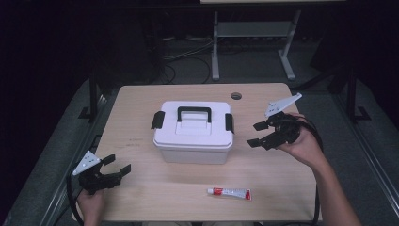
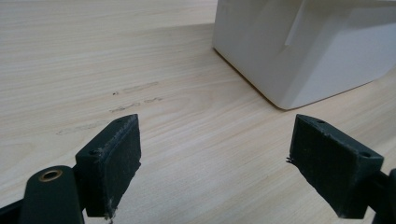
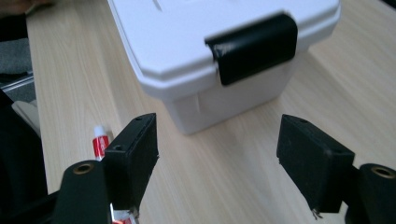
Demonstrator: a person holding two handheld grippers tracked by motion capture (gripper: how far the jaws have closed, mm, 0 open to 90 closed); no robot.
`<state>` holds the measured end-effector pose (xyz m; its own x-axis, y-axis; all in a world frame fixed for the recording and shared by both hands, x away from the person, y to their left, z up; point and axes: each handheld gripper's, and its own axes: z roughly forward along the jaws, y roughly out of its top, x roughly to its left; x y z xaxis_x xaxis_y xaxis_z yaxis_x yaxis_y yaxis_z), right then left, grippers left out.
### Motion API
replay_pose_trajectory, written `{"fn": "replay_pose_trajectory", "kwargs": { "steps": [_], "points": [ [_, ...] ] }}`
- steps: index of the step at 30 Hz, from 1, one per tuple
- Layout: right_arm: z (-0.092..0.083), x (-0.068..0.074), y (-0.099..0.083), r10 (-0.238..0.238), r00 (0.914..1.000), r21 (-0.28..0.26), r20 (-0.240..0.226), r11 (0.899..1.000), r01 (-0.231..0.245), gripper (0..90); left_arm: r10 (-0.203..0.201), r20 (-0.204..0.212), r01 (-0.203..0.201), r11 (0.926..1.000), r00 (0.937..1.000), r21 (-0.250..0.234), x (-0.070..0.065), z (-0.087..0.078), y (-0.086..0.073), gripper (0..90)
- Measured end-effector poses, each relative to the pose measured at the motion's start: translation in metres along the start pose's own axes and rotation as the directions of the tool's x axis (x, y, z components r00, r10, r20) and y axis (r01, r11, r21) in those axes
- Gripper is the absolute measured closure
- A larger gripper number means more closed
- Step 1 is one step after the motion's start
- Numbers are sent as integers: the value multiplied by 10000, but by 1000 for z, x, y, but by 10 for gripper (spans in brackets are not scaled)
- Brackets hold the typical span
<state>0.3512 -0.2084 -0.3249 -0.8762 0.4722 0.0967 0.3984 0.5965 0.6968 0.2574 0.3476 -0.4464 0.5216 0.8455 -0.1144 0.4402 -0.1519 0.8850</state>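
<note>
Flanking box (image 1: 194,132) on desk (image 1: 131,103): L tongs (image 1: 116,165) & R tongs (image 1: 258,134), both wide, empty; tube (image 1: 229,192) betw. them, nearer edge.

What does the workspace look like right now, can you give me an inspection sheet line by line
Surface: light wood table with a round grommet hole near the far edge.
Job's things: white storage box, lid on, black handle flat, black latch at each end; red and white tube lying near the front edge.
Clutter: nothing seen.
Grippers: left claw open, above the table's front left; right claw open, facing the box's right latch. Both empty.
Cables: black cable trails from the left claw; others lie on the floor behind.
Surroundings: dark room, grey table legs beyond.
</note>
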Motion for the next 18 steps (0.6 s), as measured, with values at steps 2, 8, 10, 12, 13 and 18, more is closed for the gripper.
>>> {"fn": "replay_pose_trajectory", "kwargs": {
  "steps": [2,8,10,12,13,18],
  "points": [
    [0,-1,7,-120,9999,38,-27,9999,120,285,78,32,-78,10000,10000,32,0,0,0,159],
    [4,-5,31,-462,9987,312,-236,9984,469,285,81,89,-81,10000,9999,56,-1,3,1,159],
    [6,-6,39,-561,9978,360,-354,9977,573,285,163,108,-163,9998,9998,60,-1,3,2,159],
    [10,-7,49,-729,9964,445,-438,9962,749,285,158,101,-159,9998,9998,112,-1,4,2,159],
    [12,-8,54,-813,9953,523,-530,9951,840,285,113,121,-114,9999,9999,104,-1,5,2,159],
    [22,-13,77,-1046,9916,763,-760,9910,1103,285,217,144,-220,9996,9997,180,-2,6,3,159]
  ]
}}
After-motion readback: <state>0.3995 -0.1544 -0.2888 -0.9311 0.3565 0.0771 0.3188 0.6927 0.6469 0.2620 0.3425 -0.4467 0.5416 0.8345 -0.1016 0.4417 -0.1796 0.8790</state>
